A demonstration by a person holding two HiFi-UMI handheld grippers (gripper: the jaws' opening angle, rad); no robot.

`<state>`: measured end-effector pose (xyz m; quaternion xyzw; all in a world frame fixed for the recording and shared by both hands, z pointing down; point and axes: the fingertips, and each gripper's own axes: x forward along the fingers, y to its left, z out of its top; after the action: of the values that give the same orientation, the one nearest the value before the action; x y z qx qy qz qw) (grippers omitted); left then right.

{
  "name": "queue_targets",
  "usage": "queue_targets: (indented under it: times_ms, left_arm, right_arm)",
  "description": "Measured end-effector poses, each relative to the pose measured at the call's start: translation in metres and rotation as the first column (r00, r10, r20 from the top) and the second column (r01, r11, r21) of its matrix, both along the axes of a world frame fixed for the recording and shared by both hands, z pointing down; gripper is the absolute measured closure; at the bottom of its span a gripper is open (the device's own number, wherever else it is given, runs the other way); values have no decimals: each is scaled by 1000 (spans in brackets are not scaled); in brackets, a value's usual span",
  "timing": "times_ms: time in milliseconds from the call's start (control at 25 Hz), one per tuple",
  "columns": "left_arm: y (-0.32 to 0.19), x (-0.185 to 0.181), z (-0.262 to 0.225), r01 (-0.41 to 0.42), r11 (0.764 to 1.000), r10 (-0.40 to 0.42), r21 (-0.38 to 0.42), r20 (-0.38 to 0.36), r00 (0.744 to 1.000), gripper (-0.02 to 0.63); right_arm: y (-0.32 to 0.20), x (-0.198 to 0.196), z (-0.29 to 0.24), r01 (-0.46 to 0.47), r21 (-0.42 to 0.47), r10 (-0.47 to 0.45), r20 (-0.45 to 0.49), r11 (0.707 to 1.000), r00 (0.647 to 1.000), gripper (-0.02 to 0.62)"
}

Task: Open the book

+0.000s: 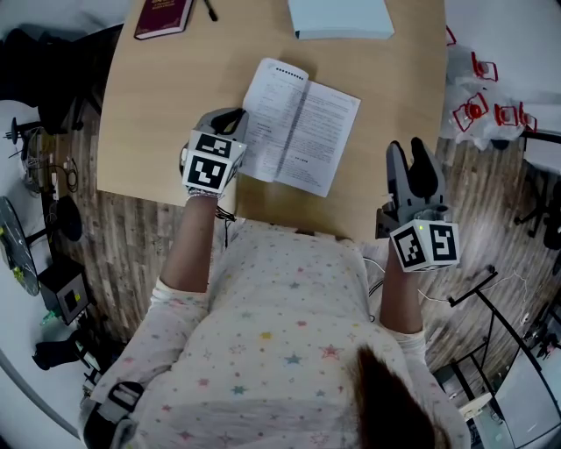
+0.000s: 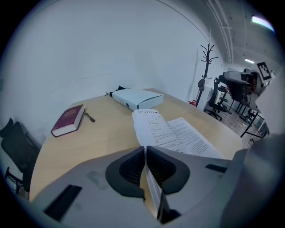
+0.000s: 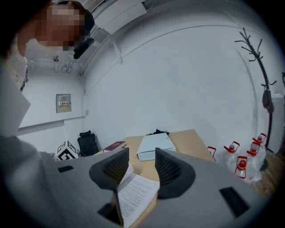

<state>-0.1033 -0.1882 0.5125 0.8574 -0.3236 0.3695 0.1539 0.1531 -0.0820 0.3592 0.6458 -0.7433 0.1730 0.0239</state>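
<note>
Two tools, nearest the person. Left tool (image 2: 145,151): jaws closed to a slit, pinching the left-hand page edge of the one open book (image 1: 302,123), which lies text-up near the front edge of the tabletop (image 1: 175,105). Right tool (image 1: 406,151): jaws apart, empty, right of that book and clear of it. Far edge: one closed maroon book (image 1: 163,16), one pen (image 1: 210,10), one pale blue box (image 1: 340,17).
</note>
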Motion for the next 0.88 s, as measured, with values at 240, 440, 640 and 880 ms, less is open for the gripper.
queue_targets:
  times_ms: [240, 440, 640, 880]
  left_arm:
    - [-9, -10, 5, 2, 1000, -2, -4, 7, 1000, 584]
    - [-12, -14, 12, -8, 1000, 9, -10, 18, 1000, 591]
    - [-16, -26, 21, 5, 1000, -4, -23, 26, 1000, 595]
    - [-16, -26, 27, 18, 999, -17, -38, 14, 1000, 595]
  right_arm:
    - [-8, -8, -1, -3, 0, 3, -5, 1000, 1000, 420]
    - [-16, -29, 11, 30, -38, -30, 10, 999, 999, 423]
    - [-26, -45, 15, 57, -51, -57, 9, 997, 998, 423]
    - [-38, -66, 47, 129, -132, -130, 2, 983, 991, 423]
